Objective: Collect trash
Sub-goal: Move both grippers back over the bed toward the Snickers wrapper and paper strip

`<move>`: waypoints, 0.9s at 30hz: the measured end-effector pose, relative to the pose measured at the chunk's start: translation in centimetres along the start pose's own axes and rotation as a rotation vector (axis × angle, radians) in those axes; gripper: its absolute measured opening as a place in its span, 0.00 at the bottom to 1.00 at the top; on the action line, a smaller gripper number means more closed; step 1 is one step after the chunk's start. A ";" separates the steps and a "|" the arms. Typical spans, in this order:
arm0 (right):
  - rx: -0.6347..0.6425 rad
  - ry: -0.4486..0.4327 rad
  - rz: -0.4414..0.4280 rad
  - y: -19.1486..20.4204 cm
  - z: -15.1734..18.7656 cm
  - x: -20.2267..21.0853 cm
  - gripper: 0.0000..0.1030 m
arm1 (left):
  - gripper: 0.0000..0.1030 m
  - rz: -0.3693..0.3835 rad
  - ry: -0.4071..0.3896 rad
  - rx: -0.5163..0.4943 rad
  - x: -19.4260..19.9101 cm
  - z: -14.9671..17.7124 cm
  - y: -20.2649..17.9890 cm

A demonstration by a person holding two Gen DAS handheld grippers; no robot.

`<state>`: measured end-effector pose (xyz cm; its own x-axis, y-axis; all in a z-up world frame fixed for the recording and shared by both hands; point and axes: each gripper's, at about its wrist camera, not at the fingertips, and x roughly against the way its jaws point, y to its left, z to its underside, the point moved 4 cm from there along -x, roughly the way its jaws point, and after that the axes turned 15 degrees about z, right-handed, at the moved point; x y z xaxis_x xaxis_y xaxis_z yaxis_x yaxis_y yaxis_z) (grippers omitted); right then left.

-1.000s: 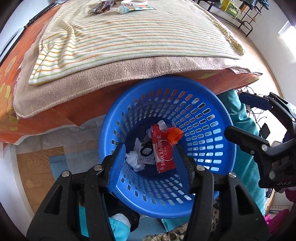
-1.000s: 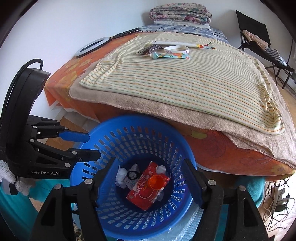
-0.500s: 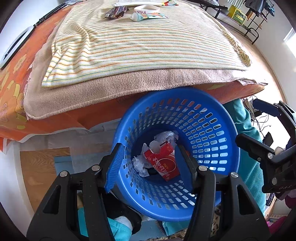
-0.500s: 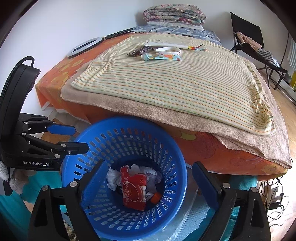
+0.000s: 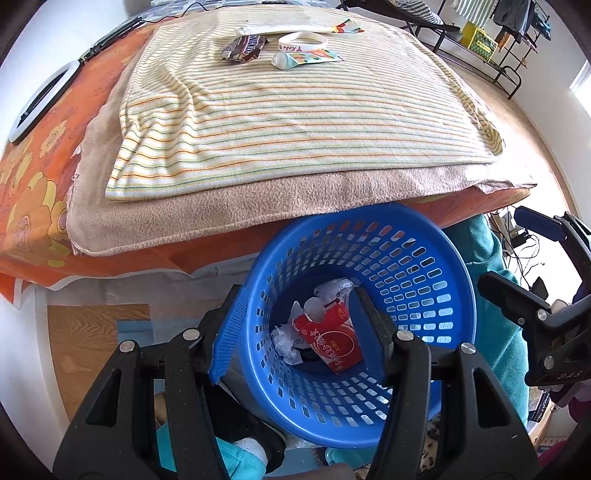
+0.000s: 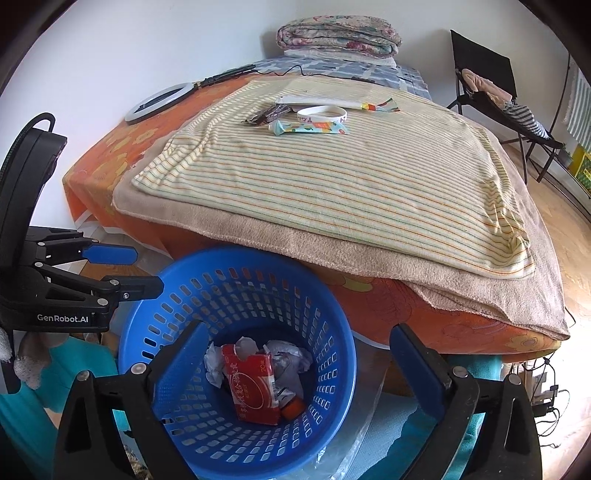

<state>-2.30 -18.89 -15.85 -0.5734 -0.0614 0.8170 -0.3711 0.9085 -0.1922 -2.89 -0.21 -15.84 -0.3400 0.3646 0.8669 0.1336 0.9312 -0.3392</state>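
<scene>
A blue slotted basket (image 5: 417,280) (image 6: 258,280) stands by the bed's near edge. Inside lie a red carton (image 5: 334,341) (image 6: 251,387), crumpled white paper (image 5: 282,339) and an orange cap (image 6: 293,406). My left gripper (image 5: 297,295) is open and straddles the basket's left wall, one finger outside and one inside; neither pad presses on it. My right gripper (image 6: 295,332) hangs over the basket, its jaws opening wide with nothing between them. On the striped blanket at the far end lie a brown wrapper (image 6: 269,113), a colourful tube (image 6: 310,127) and a white wristband (image 6: 321,113).
The bed (image 6: 461,325) has an orange sheet, a tan blanket and a striped one on top. A ring light (image 6: 159,101) lies at its far left, a folded quilt (image 6: 338,35) at the head. A black chair (image 6: 491,92) stands on the right. Teal trouser legs (image 5: 491,295) are beside the basket.
My right gripper's jaws have spread much wider. The red carton has dropped and settled flat in the basket. Both views have tipped up, showing more of the bed.
</scene>
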 end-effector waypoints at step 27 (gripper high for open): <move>-0.044 -0.166 0.003 -3.6 -5.9 1.3 0.99 | 0.57 0.012 -0.108 0.022 3.1 -9.5 1.8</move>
<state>2.58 -19.78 -10.87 -0.6887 -0.1234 0.7145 -0.3392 0.9258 -0.1671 5.08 2.57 -10.27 -0.4372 0.3725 0.8186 0.1181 0.9261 -0.3583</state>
